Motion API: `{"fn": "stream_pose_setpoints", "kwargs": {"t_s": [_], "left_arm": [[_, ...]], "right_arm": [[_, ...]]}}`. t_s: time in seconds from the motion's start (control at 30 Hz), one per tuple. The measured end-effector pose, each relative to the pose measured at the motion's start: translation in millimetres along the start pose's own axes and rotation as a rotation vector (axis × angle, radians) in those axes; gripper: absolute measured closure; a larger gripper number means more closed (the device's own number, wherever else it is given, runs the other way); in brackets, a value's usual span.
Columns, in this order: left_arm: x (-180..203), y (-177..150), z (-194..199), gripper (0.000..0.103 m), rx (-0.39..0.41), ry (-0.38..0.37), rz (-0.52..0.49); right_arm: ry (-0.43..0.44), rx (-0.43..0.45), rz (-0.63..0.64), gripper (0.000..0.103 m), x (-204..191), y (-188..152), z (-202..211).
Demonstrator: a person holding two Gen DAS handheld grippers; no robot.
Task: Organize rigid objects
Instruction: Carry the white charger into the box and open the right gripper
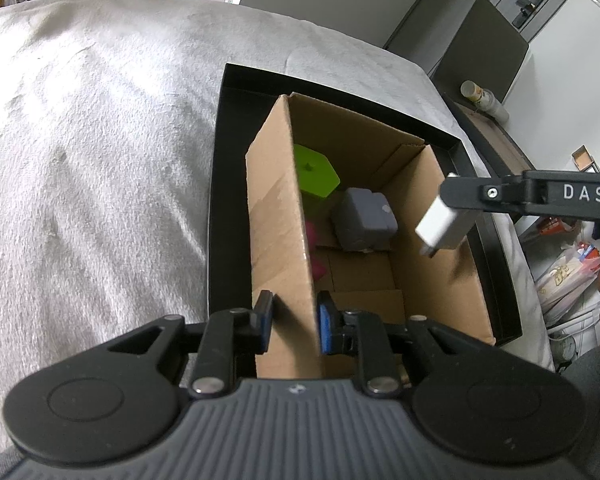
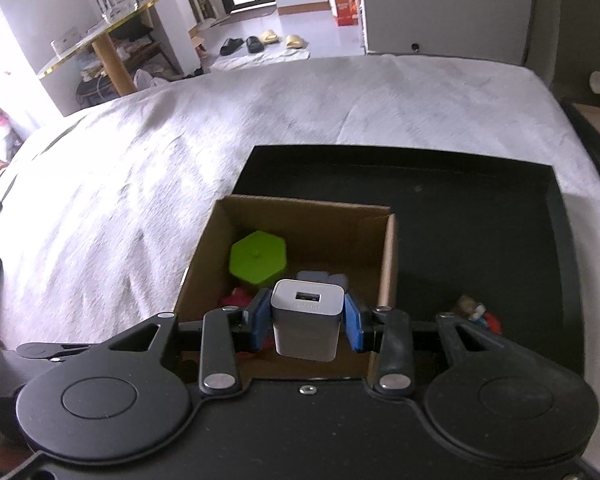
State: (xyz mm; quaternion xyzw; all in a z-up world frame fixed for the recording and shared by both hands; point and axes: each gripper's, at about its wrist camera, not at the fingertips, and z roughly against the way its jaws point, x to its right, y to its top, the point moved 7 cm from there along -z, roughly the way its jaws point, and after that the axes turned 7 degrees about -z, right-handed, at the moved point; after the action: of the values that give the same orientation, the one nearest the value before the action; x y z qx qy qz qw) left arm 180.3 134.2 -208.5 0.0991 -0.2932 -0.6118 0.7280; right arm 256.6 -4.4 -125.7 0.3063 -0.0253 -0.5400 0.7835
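An open cardboard box [image 1: 283, 216] [image 2: 328, 216] stands in a black tray [image 1: 227, 128] [image 2: 480, 216] on the bed. Inside lie a green hexagonal block [image 1: 314, 174] [image 2: 257, 256], a grey adapter [image 1: 364, 220] and something pink [image 1: 312, 232]. My left gripper [image 1: 293, 322] is shut on the box's near left wall, one pad on each side. My right gripper [image 2: 306, 320] is shut on a white USB charger [image 2: 306, 324] [image 1: 444, 224] and holds it above the box's right side, over the opening.
A grey-white blanket [image 1: 99, 140] [image 2: 179, 152] covers the bed around the tray. A small figure toy [image 2: 476, 312] lies in the tray right of the box. A bedside surface with a cup [image 1: 474, 92] is beyond the bed's right edge.
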Motion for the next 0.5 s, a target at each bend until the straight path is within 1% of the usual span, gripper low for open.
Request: {"fn": "stream_pose_setpoints", "kwargs": {"t_s": [0.1, 0.2, 0.5], "left_arm": [[0, 0, 0, 0.081, 0.000, 0.000, 0.000], [0, -1, 0, 0.082, -0.001, 0.000, -0.003], [1, -1, 2, 0.083, 0.007, 0.005, -0.004]], "right_arm": [[0.021, -0.013, 0.004, 0.064, -5, -2, 0], [0.037, -0.002, -0.015, 0.063, -3, -1, 6], [-0.007, 0.043, -0.062, 0.059, 36, 0, 26]]}}
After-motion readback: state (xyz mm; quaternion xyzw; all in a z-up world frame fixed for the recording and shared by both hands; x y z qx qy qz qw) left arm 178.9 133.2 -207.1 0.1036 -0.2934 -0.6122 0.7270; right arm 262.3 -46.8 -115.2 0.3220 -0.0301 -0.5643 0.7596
